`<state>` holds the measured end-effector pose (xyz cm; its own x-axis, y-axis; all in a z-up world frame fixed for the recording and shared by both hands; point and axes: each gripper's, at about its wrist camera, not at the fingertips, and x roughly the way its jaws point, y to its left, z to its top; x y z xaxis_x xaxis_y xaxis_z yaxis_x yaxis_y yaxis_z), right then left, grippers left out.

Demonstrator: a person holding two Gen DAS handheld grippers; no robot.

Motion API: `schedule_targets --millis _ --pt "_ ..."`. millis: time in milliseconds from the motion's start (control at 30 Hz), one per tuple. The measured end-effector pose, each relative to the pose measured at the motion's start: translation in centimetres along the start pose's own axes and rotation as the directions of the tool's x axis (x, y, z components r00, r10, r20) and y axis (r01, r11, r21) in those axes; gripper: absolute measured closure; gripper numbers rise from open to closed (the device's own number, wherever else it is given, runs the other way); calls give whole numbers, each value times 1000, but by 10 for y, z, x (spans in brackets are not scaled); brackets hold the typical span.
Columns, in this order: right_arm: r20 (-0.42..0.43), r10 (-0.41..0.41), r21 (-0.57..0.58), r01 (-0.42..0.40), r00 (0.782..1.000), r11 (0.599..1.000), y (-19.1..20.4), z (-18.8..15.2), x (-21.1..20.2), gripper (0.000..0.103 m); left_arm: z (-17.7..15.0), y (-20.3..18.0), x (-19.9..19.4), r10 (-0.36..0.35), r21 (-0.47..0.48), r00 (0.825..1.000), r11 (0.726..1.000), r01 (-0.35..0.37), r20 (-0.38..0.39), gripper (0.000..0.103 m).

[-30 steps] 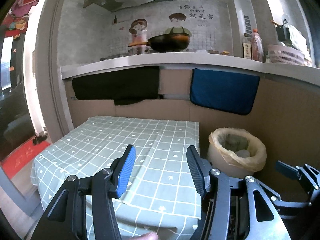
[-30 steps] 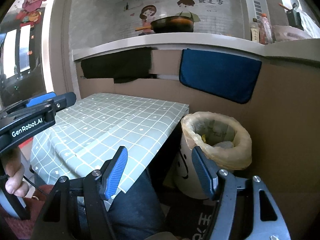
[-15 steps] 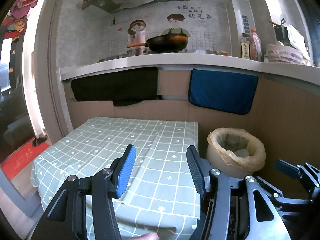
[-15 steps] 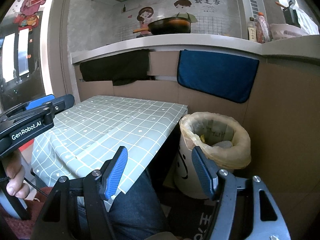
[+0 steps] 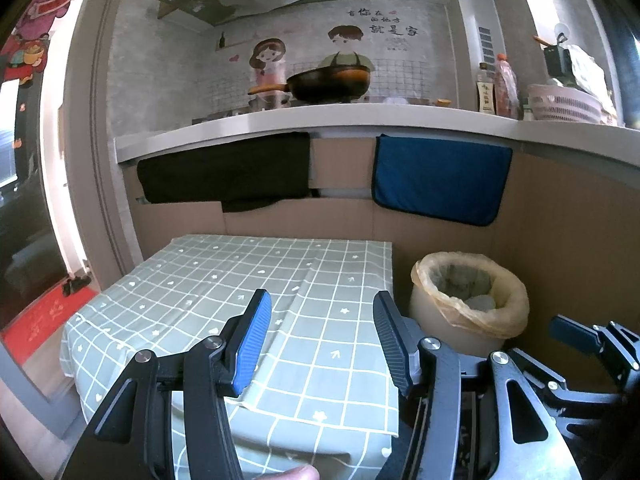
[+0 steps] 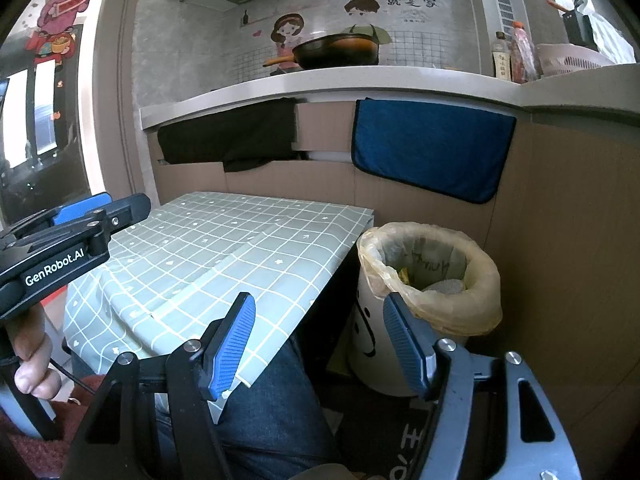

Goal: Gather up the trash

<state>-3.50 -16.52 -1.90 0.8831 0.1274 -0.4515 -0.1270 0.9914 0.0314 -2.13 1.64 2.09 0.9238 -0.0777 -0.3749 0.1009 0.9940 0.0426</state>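
Right wrist: white trash bin, yellowish liner, scraps inside.

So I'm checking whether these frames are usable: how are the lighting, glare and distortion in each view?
Left wrist view: strong fisheye, the counter edge bows, corners are black, daylight blows out the upper right; the checked tablecloth is sharp. Right wrist view: same bending, bright window at left, the lined trash bin evenly lit and in focus, with dark shade under the table.
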Motion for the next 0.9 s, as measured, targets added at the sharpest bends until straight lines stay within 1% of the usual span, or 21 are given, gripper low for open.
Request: schedule_targets --millis 233,900 --pt "4 -7 9 7 1000 1000 -1 -2 -2 39 0 -1 0 -5 6 1000 1000 5 -11 49" --pt "1 -13 23 13 1000 1000 1 -1 -3 39 0 1 0 -13 10 1000 1000 13 -10 49"
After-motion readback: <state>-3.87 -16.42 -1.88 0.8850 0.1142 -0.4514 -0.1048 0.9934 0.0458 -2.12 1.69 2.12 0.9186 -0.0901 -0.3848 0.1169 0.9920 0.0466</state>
